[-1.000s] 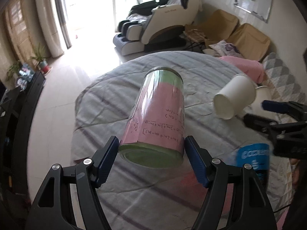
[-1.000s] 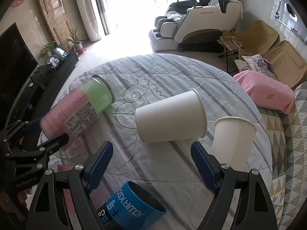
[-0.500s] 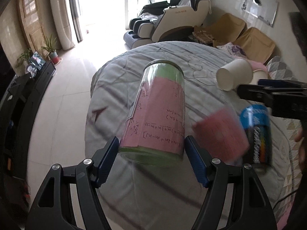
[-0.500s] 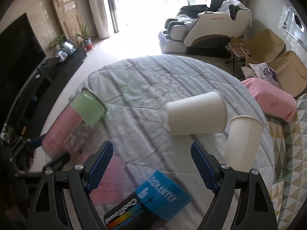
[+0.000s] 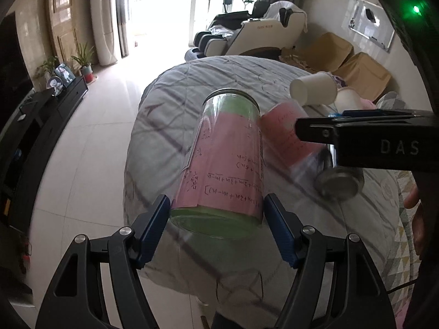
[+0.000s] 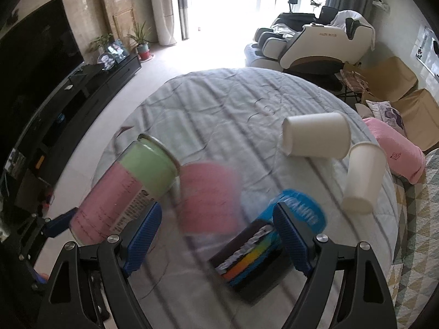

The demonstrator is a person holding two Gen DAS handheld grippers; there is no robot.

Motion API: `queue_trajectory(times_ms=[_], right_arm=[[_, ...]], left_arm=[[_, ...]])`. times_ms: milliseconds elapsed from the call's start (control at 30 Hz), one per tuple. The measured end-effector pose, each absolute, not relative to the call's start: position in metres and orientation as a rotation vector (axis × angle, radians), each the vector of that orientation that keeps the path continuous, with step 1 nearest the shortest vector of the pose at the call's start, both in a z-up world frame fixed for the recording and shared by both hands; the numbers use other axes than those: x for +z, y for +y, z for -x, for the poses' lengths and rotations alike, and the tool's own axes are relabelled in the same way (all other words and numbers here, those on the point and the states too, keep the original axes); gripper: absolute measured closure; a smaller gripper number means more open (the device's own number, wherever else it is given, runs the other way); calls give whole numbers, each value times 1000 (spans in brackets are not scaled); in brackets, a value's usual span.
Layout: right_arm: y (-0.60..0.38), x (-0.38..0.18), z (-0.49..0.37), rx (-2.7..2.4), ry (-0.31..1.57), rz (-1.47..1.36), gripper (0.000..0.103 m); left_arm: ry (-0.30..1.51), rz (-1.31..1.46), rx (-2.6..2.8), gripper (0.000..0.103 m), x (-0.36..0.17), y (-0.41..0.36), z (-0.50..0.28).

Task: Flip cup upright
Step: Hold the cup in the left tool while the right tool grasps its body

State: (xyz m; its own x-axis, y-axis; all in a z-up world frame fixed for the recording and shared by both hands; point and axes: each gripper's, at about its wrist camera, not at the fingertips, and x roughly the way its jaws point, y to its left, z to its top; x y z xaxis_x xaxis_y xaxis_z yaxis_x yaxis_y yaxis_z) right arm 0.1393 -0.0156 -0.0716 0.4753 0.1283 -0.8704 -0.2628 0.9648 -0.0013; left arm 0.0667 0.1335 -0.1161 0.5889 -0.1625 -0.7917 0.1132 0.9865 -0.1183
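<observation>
The left claw [image 5: 216,219] pinches the clear cup [image 5: 227,159] lined with pink and green paper at its base, low in the frame's centre, mouth tilted away over the desk [image 5: 170,126]; the right claw [image 6: 216,235] is spread, a blurred pink cup [image 6: 208,197] and a blue can [image 6: 263,244] between its fingers; two white paper cups [image 6: 315,134] lie at right.

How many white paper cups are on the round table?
2. One white cup lies on its side near the table's far right. The other white cup is just right of it near the edge, tilted. More could be hidden behind the claws.
</observation>
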Motion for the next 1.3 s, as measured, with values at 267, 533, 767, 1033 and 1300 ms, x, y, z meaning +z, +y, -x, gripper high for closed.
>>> queue_trajectory(times_ms=[267, 533, 767, 1033, 1300], right_arm=[[3, -73, -112, 296, 1084, 83, 19], [15, -81, -105, 344, 1172, -81, 19], [14, -100, -114, 355, 1257, -224, 19], [22, -115, -129, 394, 1323, -322, 19], [27, -136, -140, 444, 1367, -410, 22]], left_arm=[[890, 81, -149, 31, -118, 134, -30], [852, 121, -152, 31, -120, 140, -13], [860, 125, -175, 31, -126, 144, -11], [842, 109, -181, 31, -125, 139, -9], [839, 90, -196, 30, -126, 136, -5]])
